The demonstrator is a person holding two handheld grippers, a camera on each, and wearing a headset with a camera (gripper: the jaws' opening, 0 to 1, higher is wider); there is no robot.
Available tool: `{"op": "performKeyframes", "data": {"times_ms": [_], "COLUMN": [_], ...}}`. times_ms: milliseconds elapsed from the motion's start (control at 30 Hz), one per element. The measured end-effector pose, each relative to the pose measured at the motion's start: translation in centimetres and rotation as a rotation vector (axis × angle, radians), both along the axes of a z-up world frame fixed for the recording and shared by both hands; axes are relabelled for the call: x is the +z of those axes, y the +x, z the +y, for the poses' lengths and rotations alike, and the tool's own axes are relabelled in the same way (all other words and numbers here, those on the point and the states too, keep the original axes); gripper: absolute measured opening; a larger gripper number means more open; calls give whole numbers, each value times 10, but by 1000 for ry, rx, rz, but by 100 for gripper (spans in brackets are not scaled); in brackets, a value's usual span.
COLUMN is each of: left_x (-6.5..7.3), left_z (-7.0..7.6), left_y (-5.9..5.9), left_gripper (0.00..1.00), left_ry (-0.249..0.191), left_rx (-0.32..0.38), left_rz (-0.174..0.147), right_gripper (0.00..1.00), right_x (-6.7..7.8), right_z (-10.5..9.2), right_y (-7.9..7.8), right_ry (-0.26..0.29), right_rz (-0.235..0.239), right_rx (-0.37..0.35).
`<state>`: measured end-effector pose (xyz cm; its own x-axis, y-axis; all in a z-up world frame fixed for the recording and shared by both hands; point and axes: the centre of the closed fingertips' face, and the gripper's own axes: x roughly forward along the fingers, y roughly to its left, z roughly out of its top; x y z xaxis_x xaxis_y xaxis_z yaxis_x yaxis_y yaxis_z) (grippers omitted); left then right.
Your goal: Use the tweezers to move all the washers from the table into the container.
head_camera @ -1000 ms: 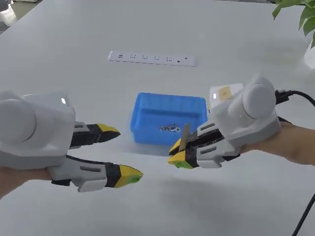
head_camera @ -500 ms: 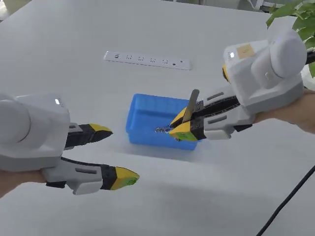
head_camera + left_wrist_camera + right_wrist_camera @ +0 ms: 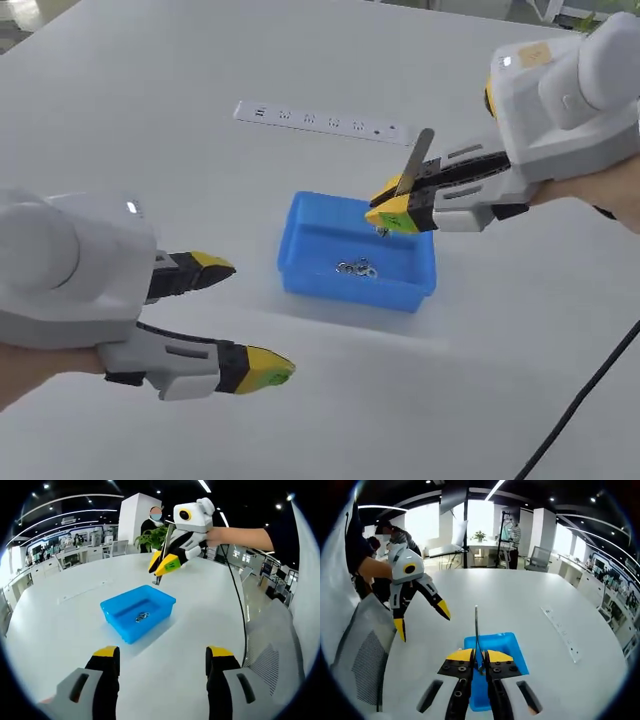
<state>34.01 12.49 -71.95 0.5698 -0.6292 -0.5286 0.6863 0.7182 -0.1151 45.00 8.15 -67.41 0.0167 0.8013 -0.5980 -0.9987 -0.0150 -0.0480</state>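
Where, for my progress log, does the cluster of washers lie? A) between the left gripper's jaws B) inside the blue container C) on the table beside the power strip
B: the washers lie clustered on the floor of the blue container.

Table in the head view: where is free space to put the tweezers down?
Bare table lies between the power strip and the blue container, and left of both. Crowded: above the container, where the right claw holds the tweezers, and near the left claw.

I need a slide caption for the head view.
Right gripper holds tweezers above the blue container of washers; left gripper open.
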Motion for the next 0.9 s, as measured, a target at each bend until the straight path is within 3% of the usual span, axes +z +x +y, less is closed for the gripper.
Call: {"op": "performKeyframes", "data": {"times_ms": [100,333,633,900], "left_x": [0,-6,-12,-14], "left_z": [1,2,-3,2], "left_y": [0,1,0,2], "left_gripper": [76,76,76,76], "left_ry": [-4,-2,0,1], "left_rx": [7,11,7,28], "left_rz": [7,28,48,51], "right_gripper": [10,10,10,10], "right_x": [-13,-37,-72,-82], "right_z": [3,9,12,11], "right_y": [16,31,29,30], "right_ry": [-8,-11,-46,-55], "right_rz": [5,36,64,61], "right_rx": [-30,-64,-79,-97]}}
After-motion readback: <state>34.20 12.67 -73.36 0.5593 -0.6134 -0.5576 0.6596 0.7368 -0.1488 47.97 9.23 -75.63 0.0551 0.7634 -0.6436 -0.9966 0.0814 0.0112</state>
